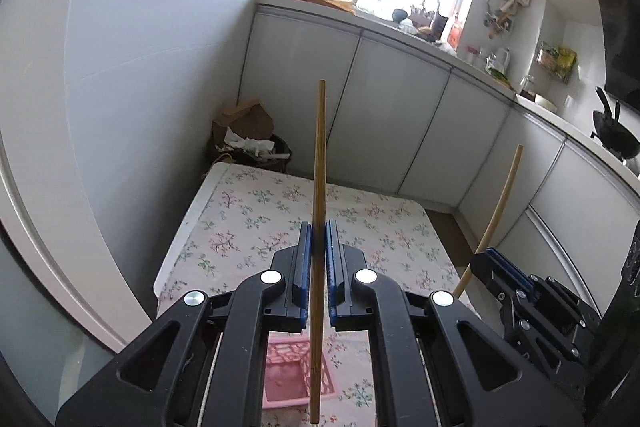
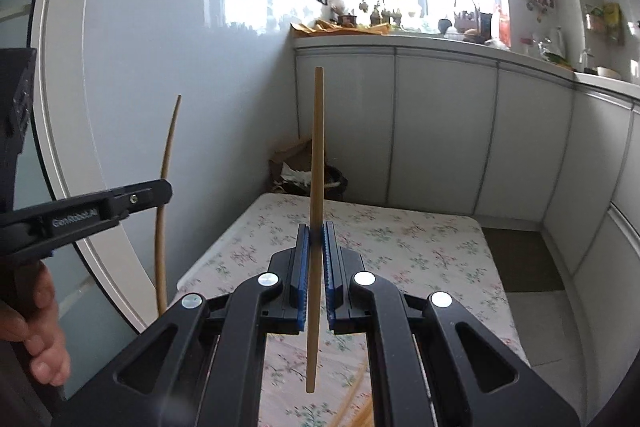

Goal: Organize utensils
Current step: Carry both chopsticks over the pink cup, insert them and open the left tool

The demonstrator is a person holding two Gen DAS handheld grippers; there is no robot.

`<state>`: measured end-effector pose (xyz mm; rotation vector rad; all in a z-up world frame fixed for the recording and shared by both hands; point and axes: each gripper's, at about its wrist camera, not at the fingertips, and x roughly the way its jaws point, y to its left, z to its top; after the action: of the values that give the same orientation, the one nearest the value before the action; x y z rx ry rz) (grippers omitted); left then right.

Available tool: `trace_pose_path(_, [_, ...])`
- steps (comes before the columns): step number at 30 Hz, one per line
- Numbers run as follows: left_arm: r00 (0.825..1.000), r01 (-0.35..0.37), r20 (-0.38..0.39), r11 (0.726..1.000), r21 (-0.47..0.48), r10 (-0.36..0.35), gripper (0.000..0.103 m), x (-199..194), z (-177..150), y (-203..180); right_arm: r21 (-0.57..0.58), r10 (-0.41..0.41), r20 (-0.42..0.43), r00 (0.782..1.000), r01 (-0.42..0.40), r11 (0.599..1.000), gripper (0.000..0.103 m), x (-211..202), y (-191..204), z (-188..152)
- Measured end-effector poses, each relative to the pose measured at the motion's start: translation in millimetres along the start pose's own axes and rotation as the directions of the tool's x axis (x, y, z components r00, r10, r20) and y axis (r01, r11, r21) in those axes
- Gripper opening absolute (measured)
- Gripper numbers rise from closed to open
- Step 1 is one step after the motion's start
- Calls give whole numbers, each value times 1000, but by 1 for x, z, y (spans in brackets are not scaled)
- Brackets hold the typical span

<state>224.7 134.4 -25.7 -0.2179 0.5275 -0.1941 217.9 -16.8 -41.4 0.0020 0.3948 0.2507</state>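
Overhead, left tongs (image 1: 319,239) pinching chopstick (image 1: 319,155), pink basket (image 1: 296,375) below, floral table (image 1: 384,239)

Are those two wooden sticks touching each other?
Apart. The left wrist view shows the left gripper clamping one chopstick, while the other chopstick stands off to the right in the right gripper, with open space between them.

Ahead of both grippers the floral table (image 1: 256,219) lies bare — open passage. A pink basket (image 1: 280,379) sits below the left gripper (image 1: 319,247); cabinets (image 1: 400,131) wall the far side.
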Motion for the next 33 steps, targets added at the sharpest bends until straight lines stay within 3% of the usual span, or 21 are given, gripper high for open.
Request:
trace_pose_path(9, [1000,-7,13,1000,3,7,6,14,-6,9,27,83,-2,997,-83,996,7,34,28,-8])
trace_pose_path(17, [998,-46,-41,999,-8,46,6,30,-17,24,50,115,-11,993,-114,992,7,57,34,-27])
trace_pose_path(28, [995,-64,-76,997,49,68,6,36,-16,24,101,150,68,986,-156,983,7,36,26,-2])
trace_pose_path(33, [990,-73,-119,995,65,80,6,40,-18,25,65,177,28,984,-179,982,7,40,39,-8])
